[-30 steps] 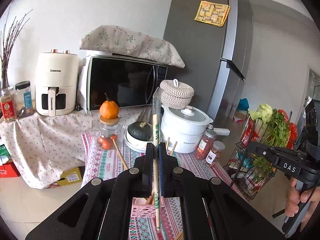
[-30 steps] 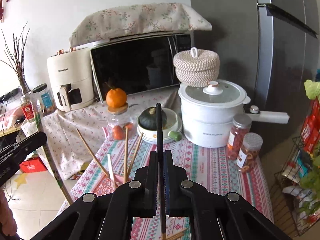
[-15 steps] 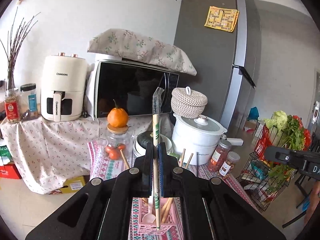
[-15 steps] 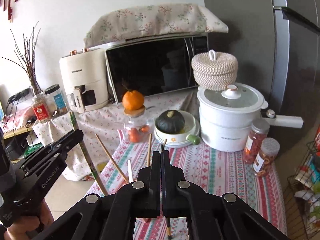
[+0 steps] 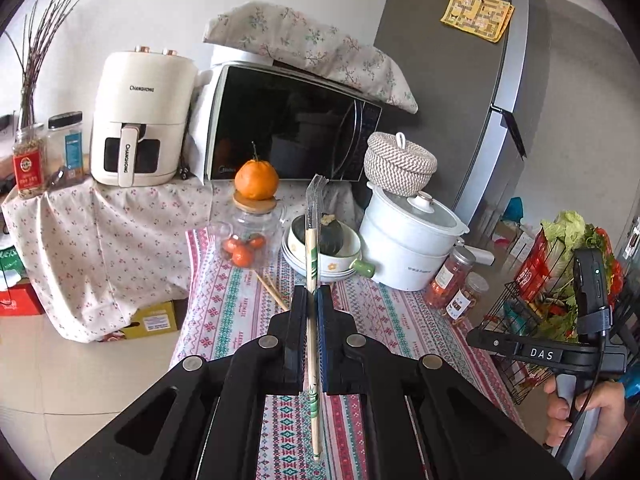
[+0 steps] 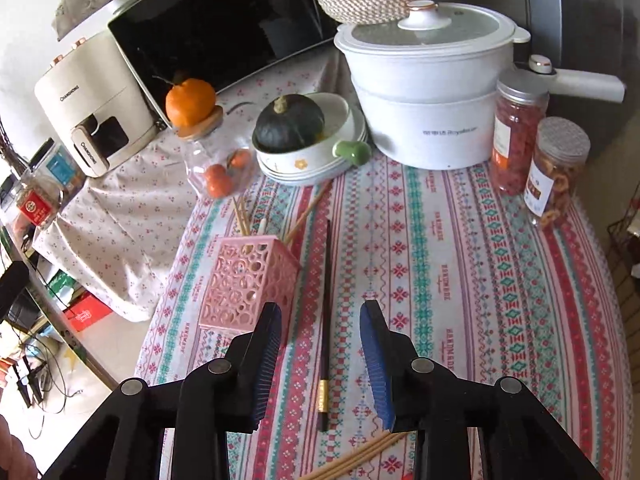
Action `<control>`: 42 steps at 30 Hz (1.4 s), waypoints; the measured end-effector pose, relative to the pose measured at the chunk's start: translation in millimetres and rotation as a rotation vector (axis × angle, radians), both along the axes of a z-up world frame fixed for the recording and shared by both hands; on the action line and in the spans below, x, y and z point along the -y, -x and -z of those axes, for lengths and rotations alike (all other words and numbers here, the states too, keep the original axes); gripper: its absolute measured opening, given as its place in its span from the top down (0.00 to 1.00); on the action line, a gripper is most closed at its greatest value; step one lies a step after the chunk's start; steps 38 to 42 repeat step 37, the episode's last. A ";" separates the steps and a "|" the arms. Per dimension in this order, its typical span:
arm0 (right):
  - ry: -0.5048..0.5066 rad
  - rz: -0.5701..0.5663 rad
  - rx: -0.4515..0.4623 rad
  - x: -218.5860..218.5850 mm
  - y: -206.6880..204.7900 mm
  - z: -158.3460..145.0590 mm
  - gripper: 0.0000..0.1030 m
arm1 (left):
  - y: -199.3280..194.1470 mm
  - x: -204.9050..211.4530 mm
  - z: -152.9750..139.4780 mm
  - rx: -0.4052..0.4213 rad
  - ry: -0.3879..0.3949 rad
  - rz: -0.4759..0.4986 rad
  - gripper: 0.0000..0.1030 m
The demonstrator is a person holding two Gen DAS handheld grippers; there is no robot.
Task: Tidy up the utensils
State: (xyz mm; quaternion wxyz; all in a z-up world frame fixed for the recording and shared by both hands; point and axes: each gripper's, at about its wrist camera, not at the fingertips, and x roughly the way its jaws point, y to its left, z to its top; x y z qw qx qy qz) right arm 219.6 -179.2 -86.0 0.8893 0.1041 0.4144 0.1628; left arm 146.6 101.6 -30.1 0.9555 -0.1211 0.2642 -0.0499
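Left tongs [image 5: 311, 304] clamp our wrapped chopsticks [image 5: 311, 264], right tongs [image 6: 320, 320] gape over the black chopstick [image 6: 326, 320] — a skewed pinch could roll it away.

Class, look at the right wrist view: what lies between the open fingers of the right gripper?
A black chopstick lies flat on the patterned tablecloth, between the right gripper's open fingers, untouched, beside the pink utensil holder.

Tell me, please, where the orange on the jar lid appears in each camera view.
Left wrist: orange sits centre-left, before the microwave, above the tool.
Right wrist: orange sits upper left, on the tilted jar lid.
Shared landmark: the white pot, to the right of it in both.
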 end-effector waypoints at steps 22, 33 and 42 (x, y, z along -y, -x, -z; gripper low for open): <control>0.102 0.006 -0.016 9.2 20.4 11.0 0.37 | -12.1 41.1 58.6 -0.335 -0.143 0.006 0.20; 0.265 0.043 0.036 1.8 40.0 10.8 0.09 | -1.1 53.0 60.2 -0.370 -0.217 -0.012 0.15; 0.296 0.030 0.030 0.5 41.9 17.5 0.07 | 0.6 55.0 63.4 -0.375 -0.231 -0.009 0.15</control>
